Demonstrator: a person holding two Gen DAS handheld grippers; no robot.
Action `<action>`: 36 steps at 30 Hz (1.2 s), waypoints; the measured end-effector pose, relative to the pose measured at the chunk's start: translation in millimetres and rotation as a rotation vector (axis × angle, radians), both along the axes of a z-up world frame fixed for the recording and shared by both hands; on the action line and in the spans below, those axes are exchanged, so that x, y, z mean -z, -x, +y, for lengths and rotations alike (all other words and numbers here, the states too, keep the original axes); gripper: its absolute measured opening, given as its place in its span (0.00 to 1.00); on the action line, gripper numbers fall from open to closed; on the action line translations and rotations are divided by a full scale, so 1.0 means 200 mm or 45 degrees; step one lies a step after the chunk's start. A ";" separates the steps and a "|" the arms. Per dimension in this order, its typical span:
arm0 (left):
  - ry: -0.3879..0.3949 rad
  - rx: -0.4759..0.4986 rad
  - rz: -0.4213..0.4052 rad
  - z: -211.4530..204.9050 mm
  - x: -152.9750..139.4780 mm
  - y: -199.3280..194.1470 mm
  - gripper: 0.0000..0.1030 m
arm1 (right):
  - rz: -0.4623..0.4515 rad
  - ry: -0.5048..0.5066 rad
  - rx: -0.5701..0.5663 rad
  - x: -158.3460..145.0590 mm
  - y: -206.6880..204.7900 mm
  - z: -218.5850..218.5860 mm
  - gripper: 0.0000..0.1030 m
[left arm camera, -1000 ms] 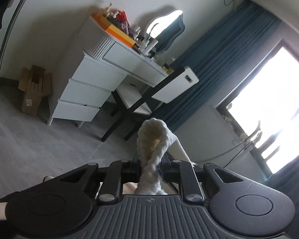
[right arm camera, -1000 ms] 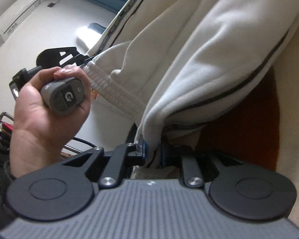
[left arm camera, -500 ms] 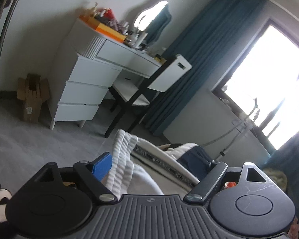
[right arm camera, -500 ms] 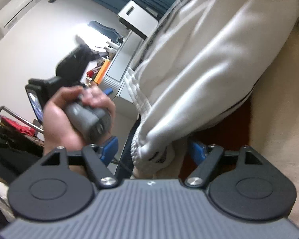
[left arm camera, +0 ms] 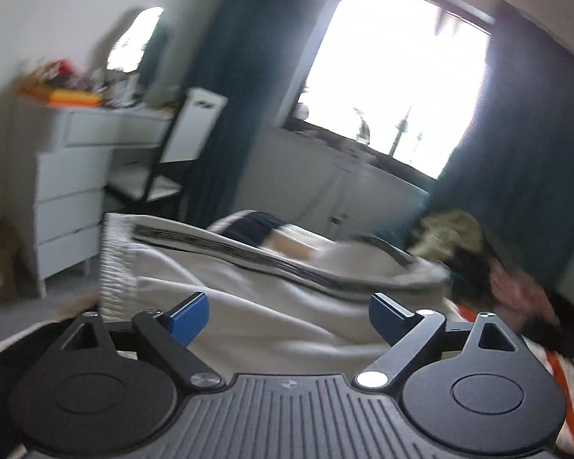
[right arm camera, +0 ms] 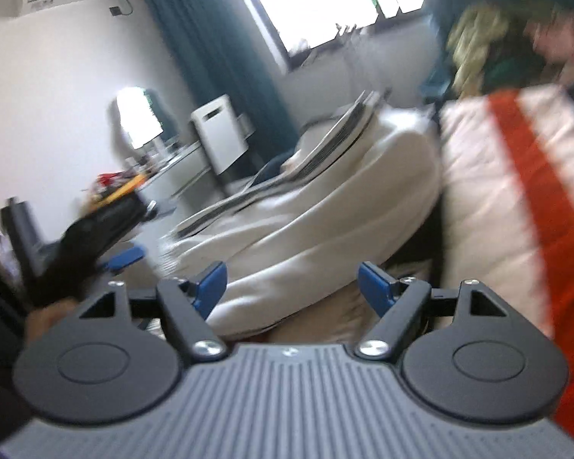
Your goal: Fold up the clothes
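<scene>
- Jaws of the left gripper [left arm camera: 289, 315], clamped on the ribbed waistband a second ago, now gape wide with nothing between them; one pair of cream trousers [left arm camera: 248, 287] lies dropped on the bed just ahead, so this fold looks laid down.
- Right view: right gripper [right arm camera: 291, 286] likewise released, jaws spread, empty. One trousers heap [right arm camera: 325, 206] beside one orange-striped quilt [right arm camera: 516, 191]; one clothes pile [right arm camera: 490, 42] waits behind.

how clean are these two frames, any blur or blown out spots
Left wrist view: motion blur smears the dresser and cream garment, the window is blown out white, while the open left tongs stay sharp. Right wrist view: heavier smear on the orange-striped fabric; right tongs crisp.
</scene>
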State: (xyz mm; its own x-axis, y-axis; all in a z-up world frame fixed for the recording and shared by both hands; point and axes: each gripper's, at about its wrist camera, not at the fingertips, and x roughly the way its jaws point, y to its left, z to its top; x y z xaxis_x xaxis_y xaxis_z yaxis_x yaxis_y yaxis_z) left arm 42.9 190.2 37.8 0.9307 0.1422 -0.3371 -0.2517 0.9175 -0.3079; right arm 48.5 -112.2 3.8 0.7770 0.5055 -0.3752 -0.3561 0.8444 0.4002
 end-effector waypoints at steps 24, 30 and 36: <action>-0.246 0.326 0.102 -0.55 0.32 -0.06 0.91 | -0.201 0.196 0.404 0.11 0.11 -0.41 0.76; -0.267 0.334 0.095 -0.55 0.34 -0.06 0.91 | -0.190 0.204 0.428 0.10 0.12 -0.41 0.76; -0.292 0.342 0.106 -0.56 0.37 -0.07 0.91 | -0.177 0.196 0.457 0.10 0.14 -0.43 0.76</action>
